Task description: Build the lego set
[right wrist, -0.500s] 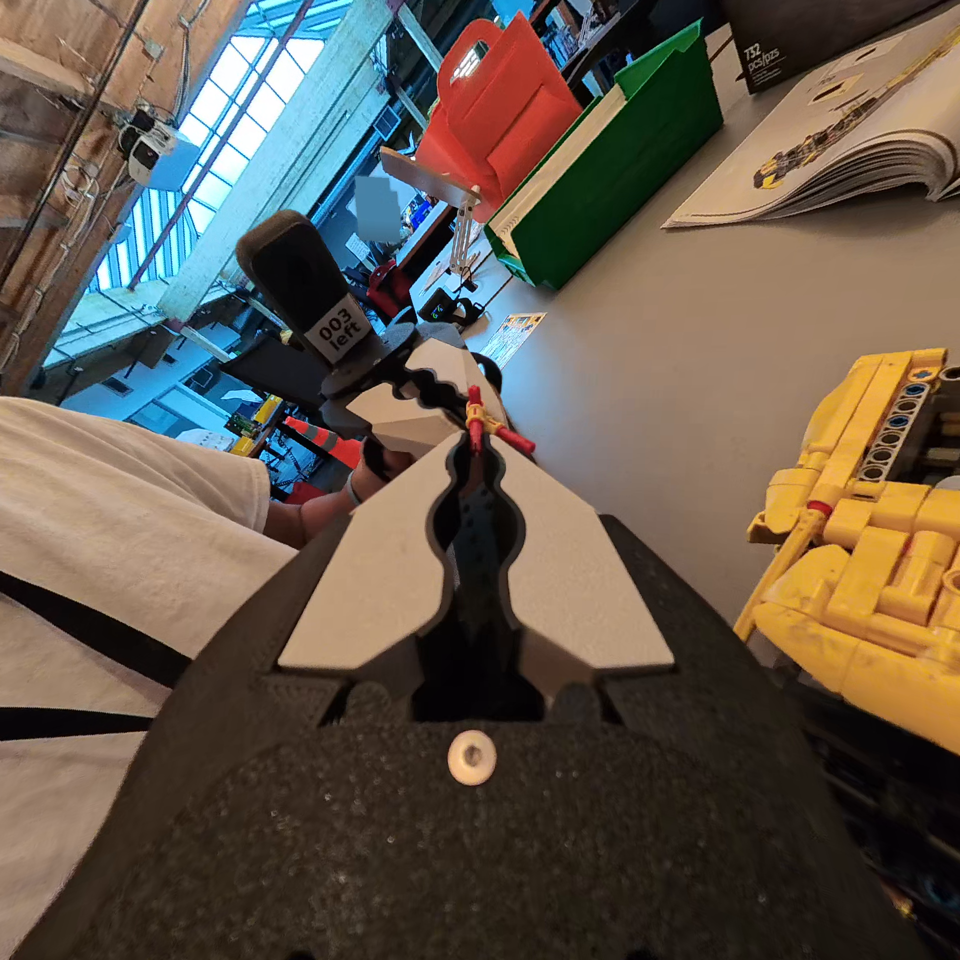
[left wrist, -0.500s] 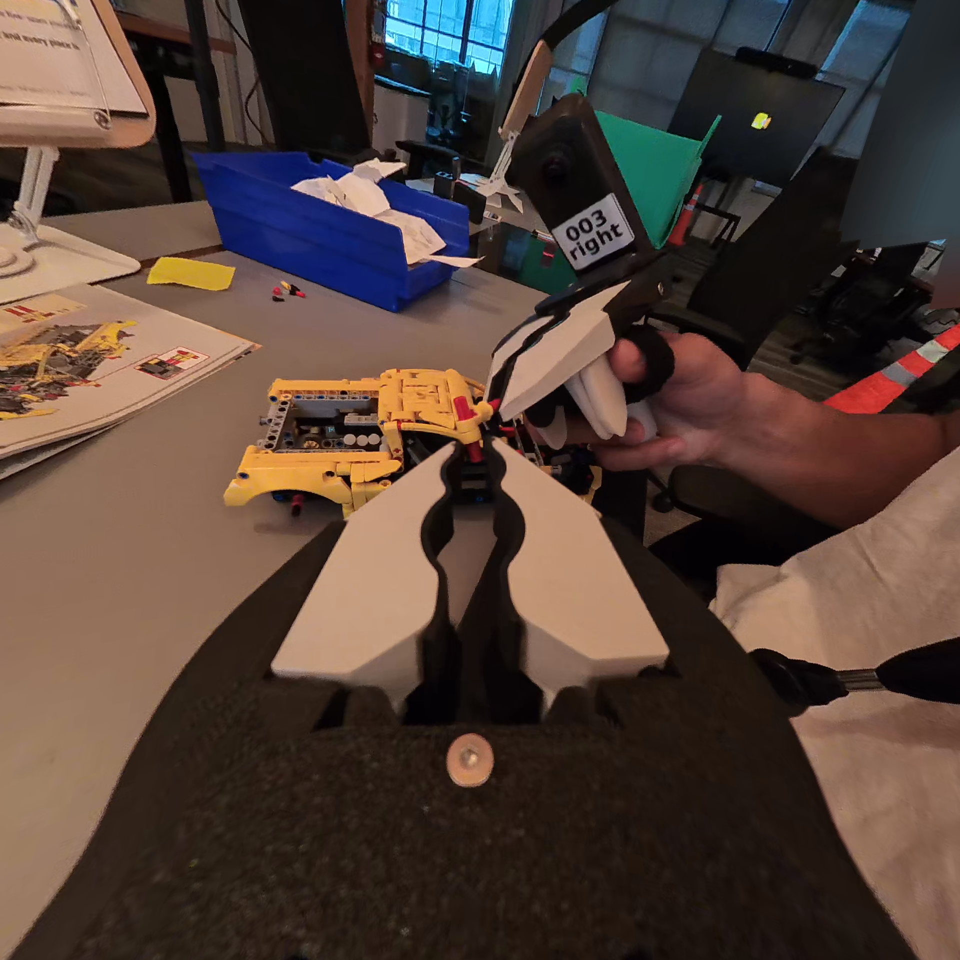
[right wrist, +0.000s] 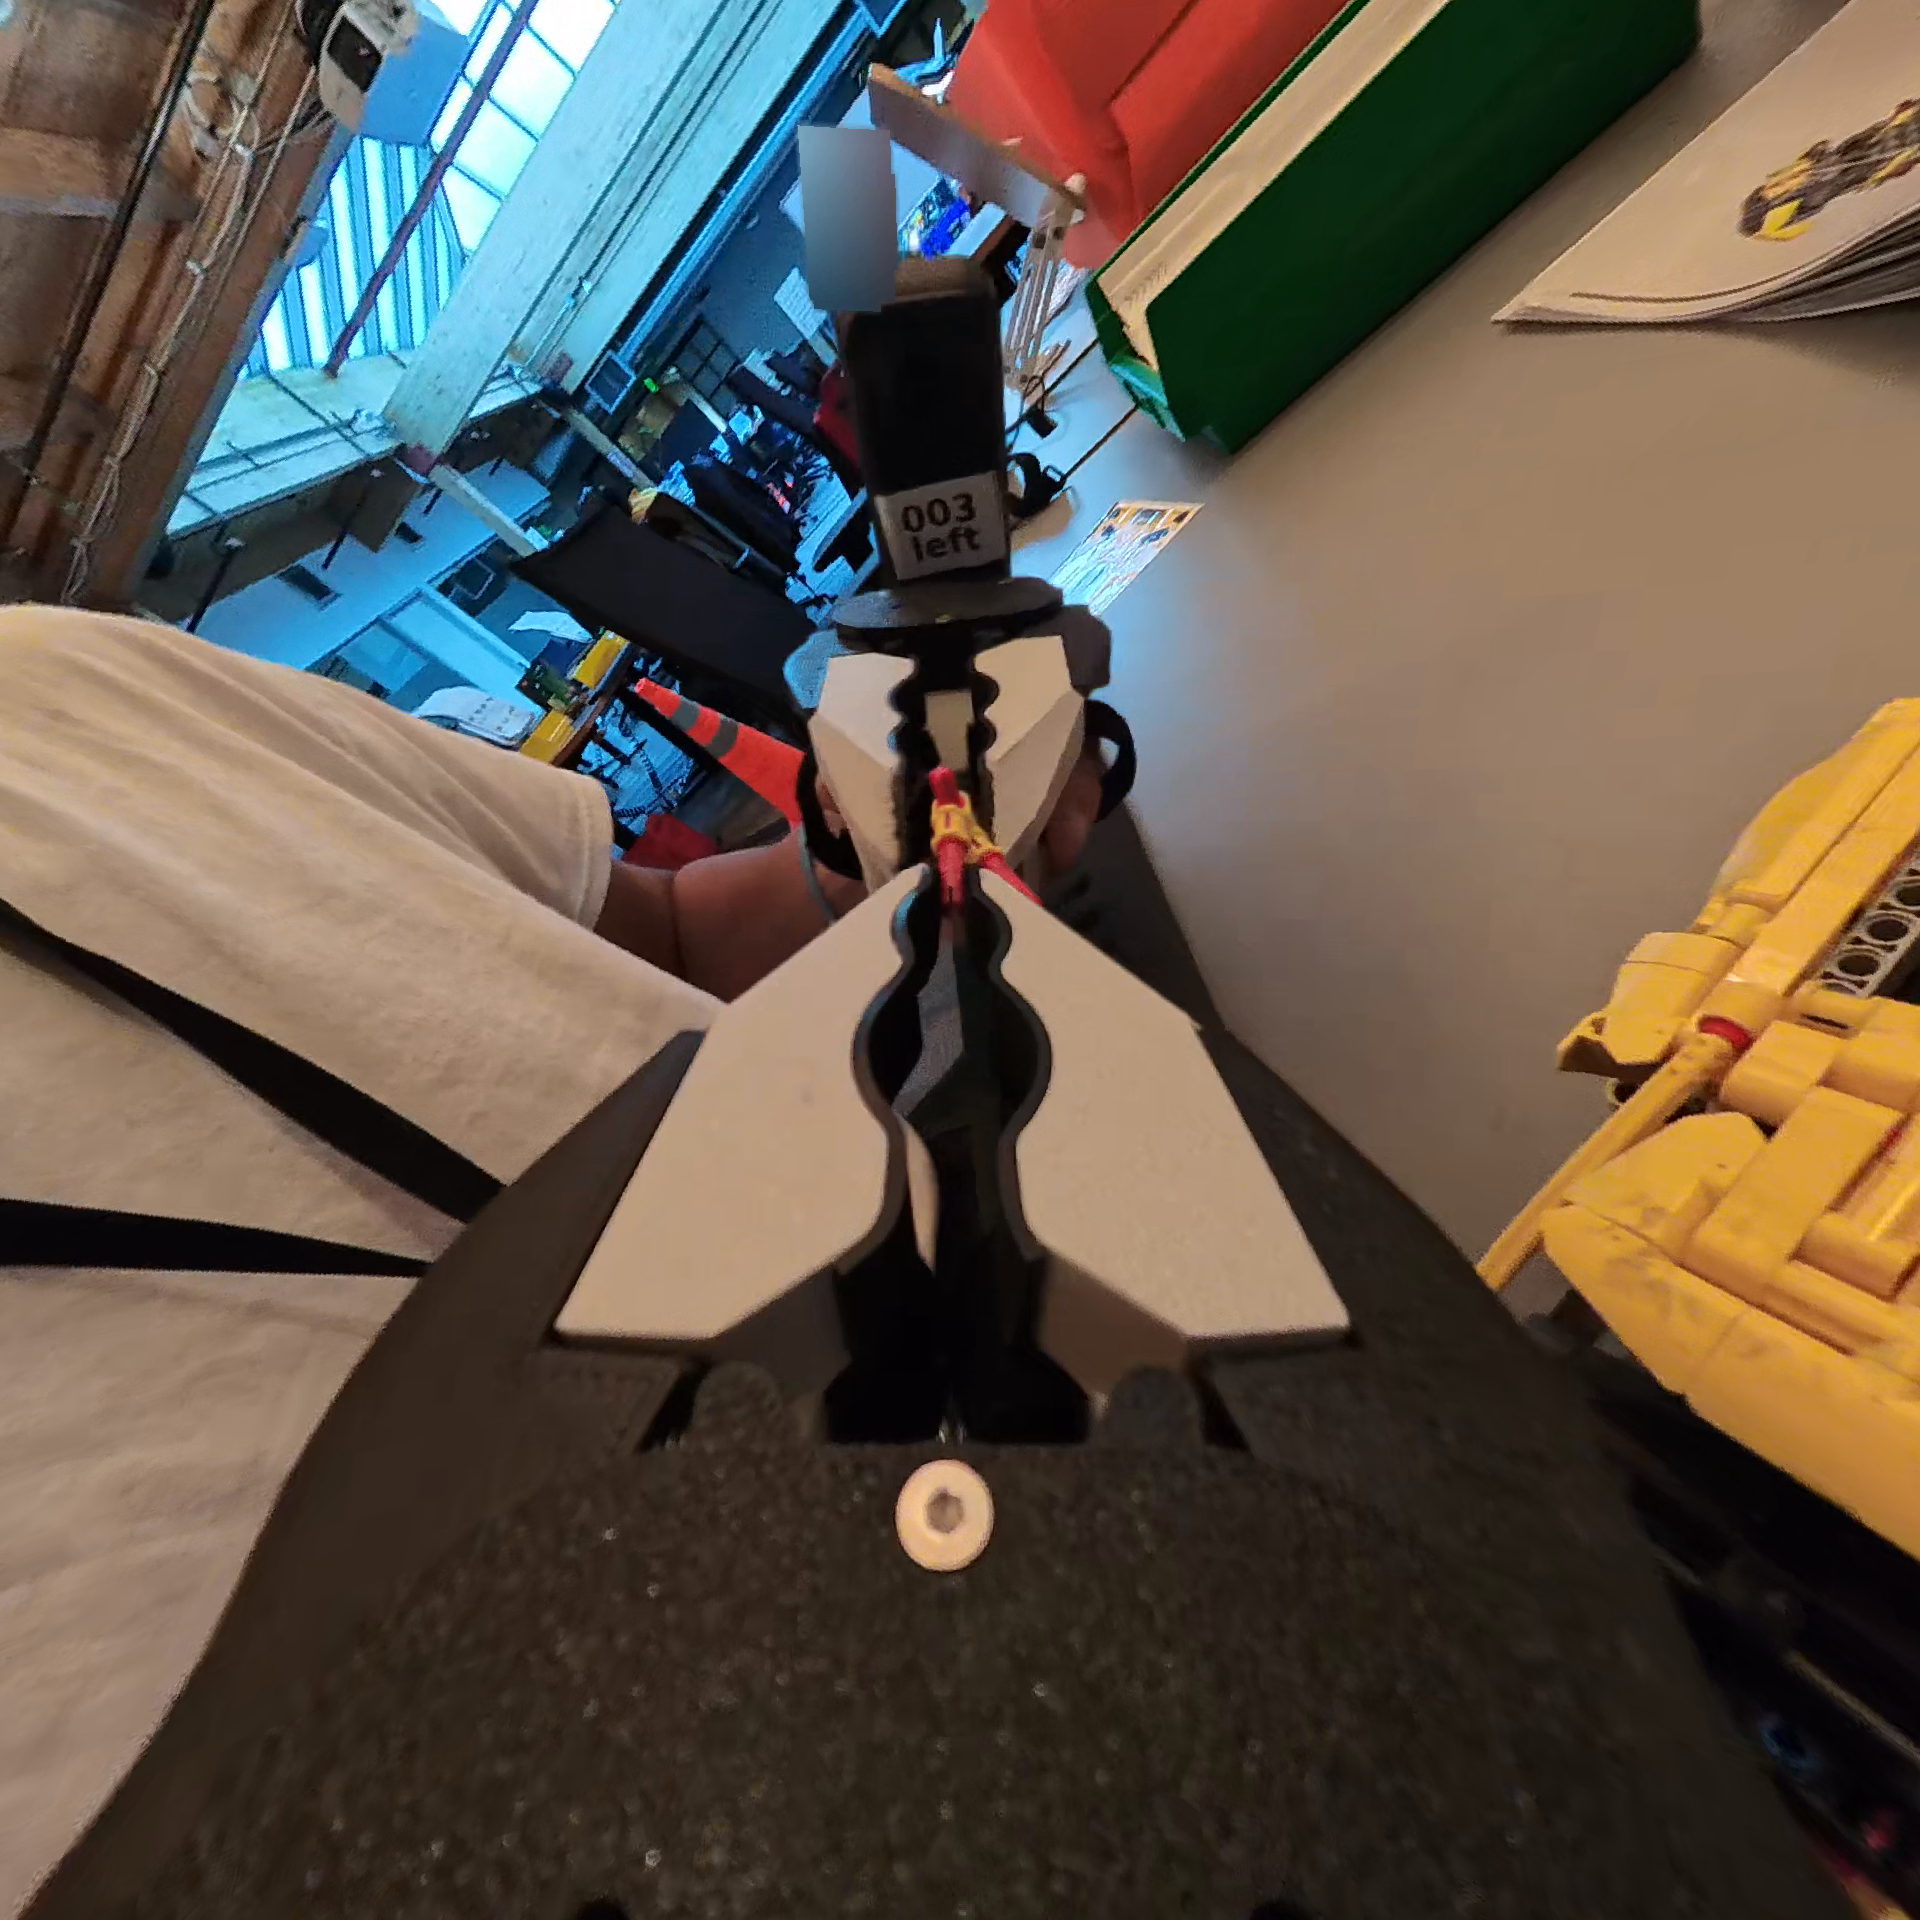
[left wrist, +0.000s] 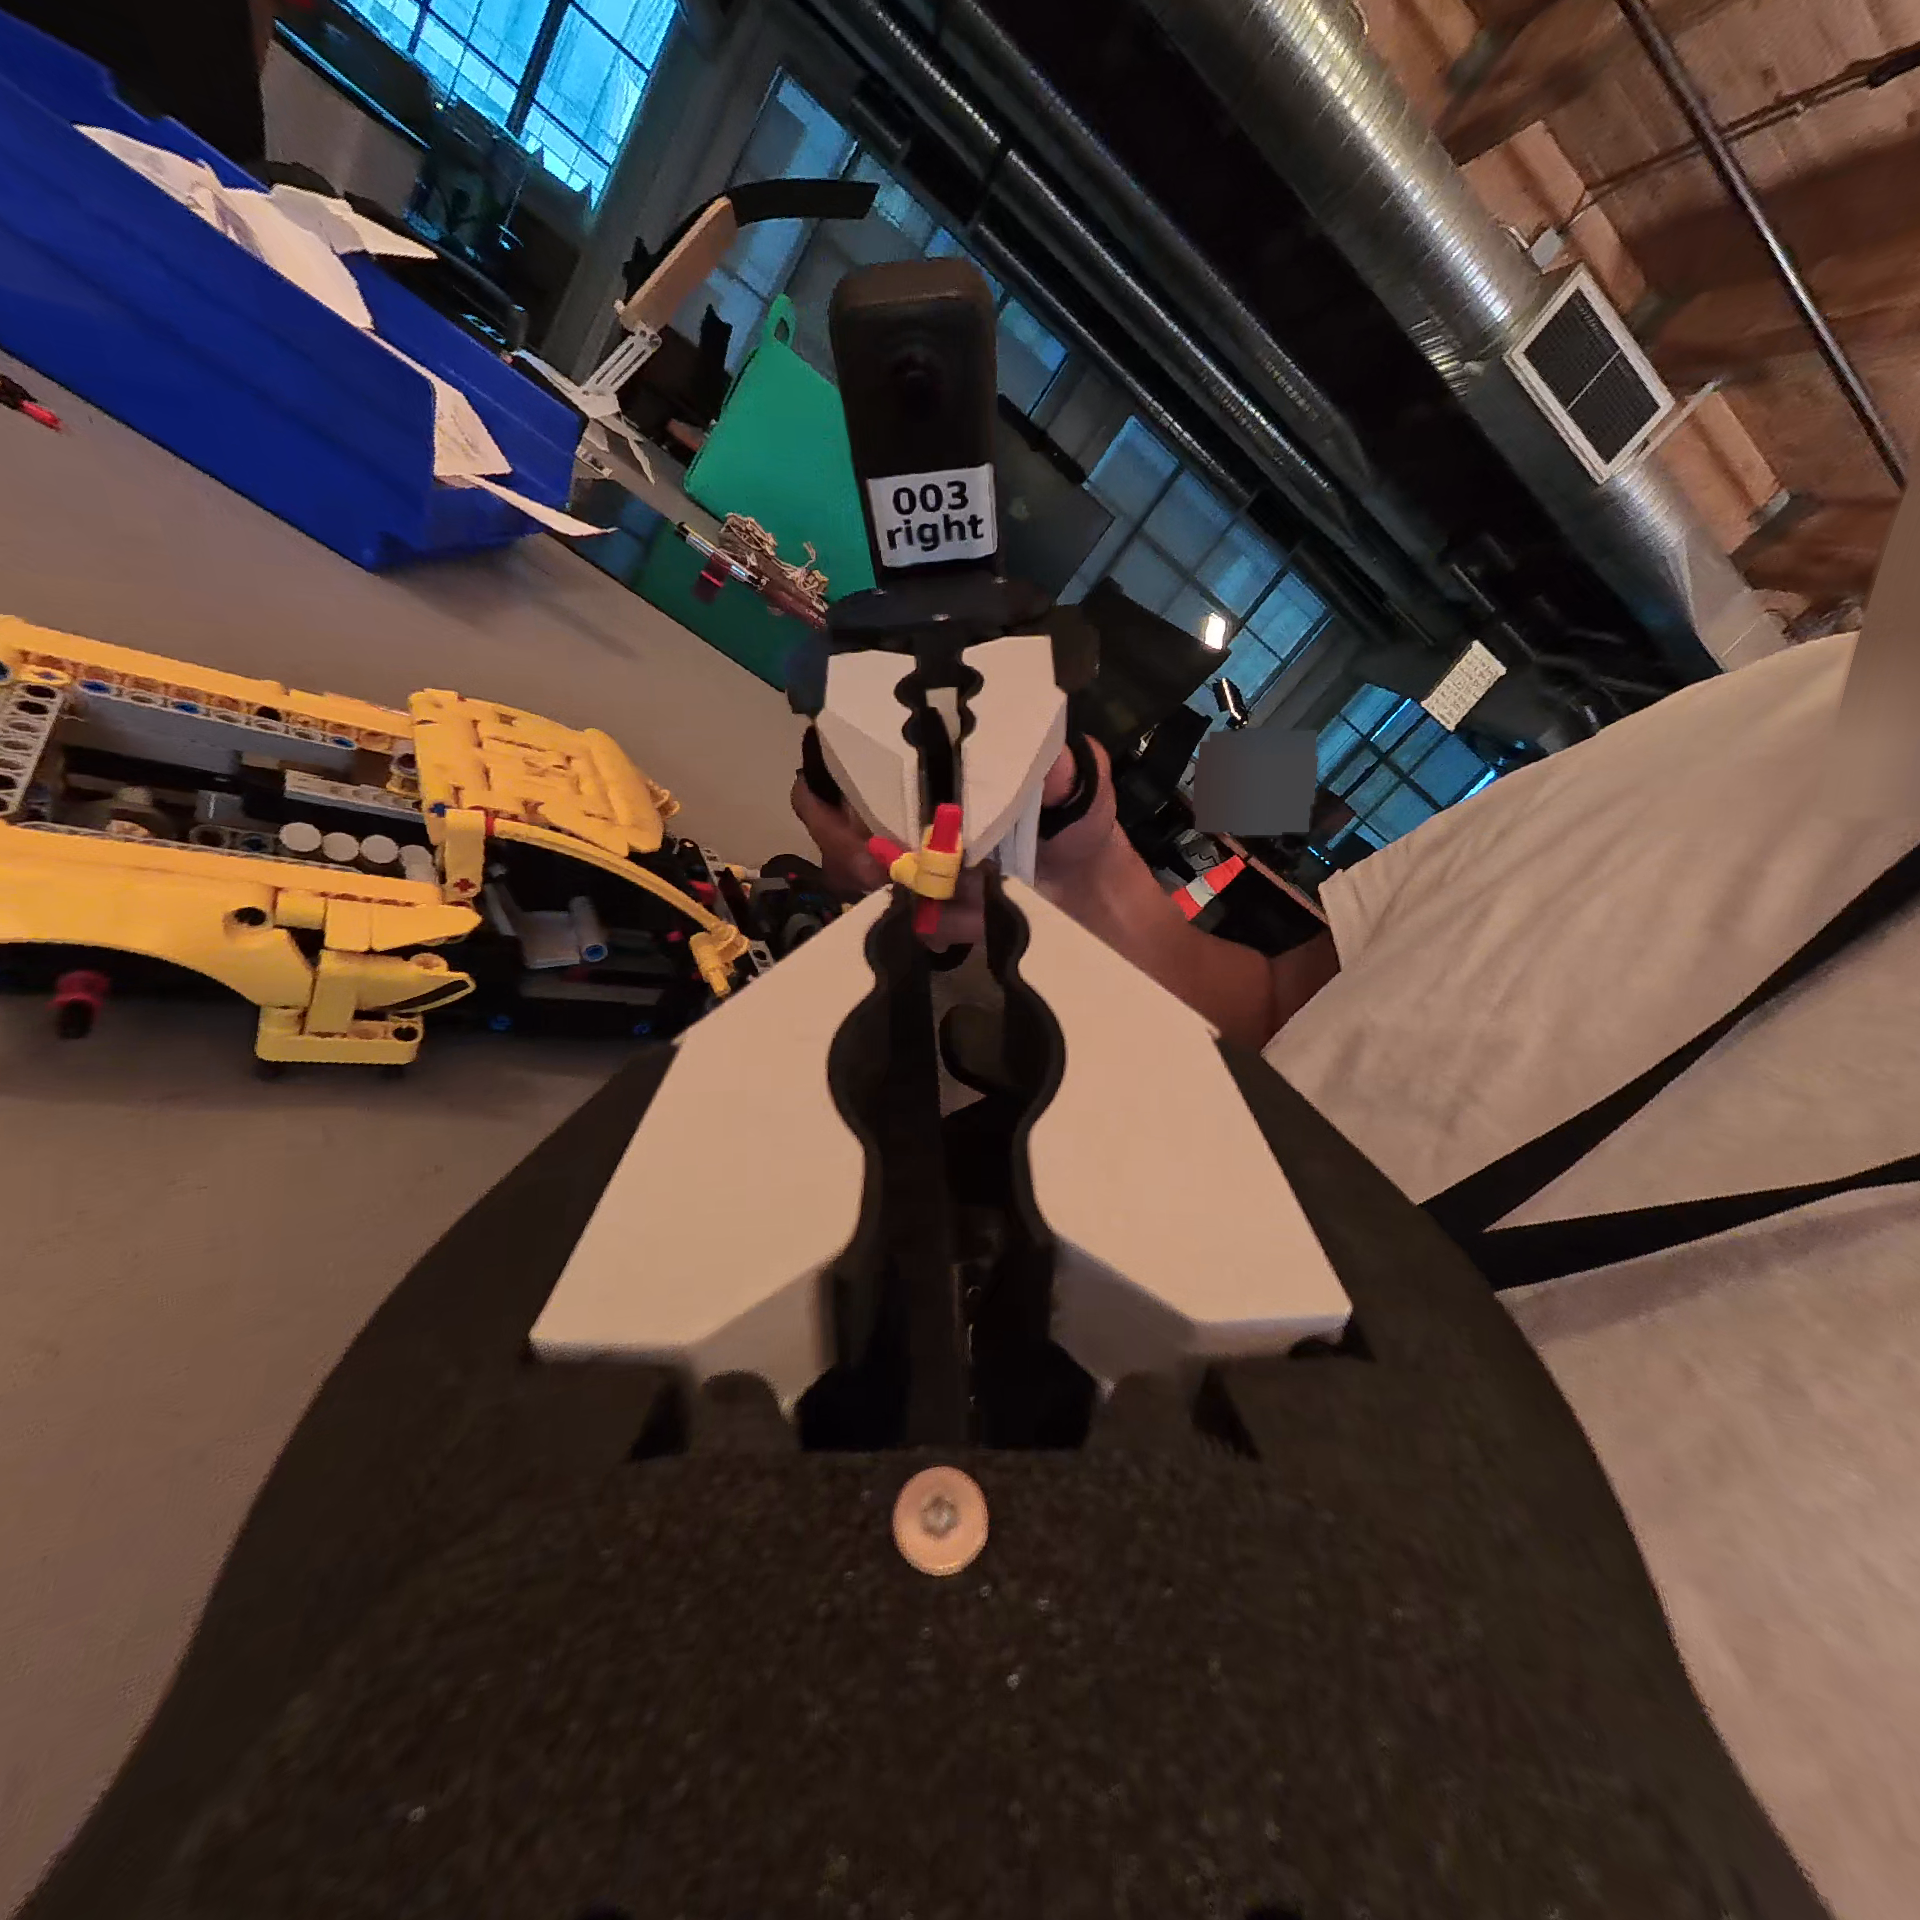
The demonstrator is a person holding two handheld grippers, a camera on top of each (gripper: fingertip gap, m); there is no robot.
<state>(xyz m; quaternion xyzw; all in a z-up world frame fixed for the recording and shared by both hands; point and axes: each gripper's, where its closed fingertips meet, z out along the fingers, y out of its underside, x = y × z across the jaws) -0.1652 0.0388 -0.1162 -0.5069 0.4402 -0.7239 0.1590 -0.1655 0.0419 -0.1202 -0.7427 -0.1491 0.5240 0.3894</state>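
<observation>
- Nearest us, the left gripper point(left wrist: 940, 914) has its jaws drawn nearly together, pinching the lower red end of a small red-and-yellow connector piece point(left wrist: 928, 860), held in the air off the table's near edge.
- Nose to nose with it, the right gripper point(right wrist: 951, 896) pinches the other red end of the same piece point(right wrist: 958, 831), fingers pressed close (both tools grip at once, it seems).
- My read: they are seating or re-gripping this little sub-assembly. Best to keep both tools on one line, push straight along the axle, and avoid twisting, since the yellow joint could pop off.
- Farther out on the table point(left wrist: 644, 623) lies the yellow lego car point(left wrist: 332, 831), well apart from the tips and waiting.
- Beyond, a blue bin point(left wrist: 260, 416) toward the far edge.
</observation>
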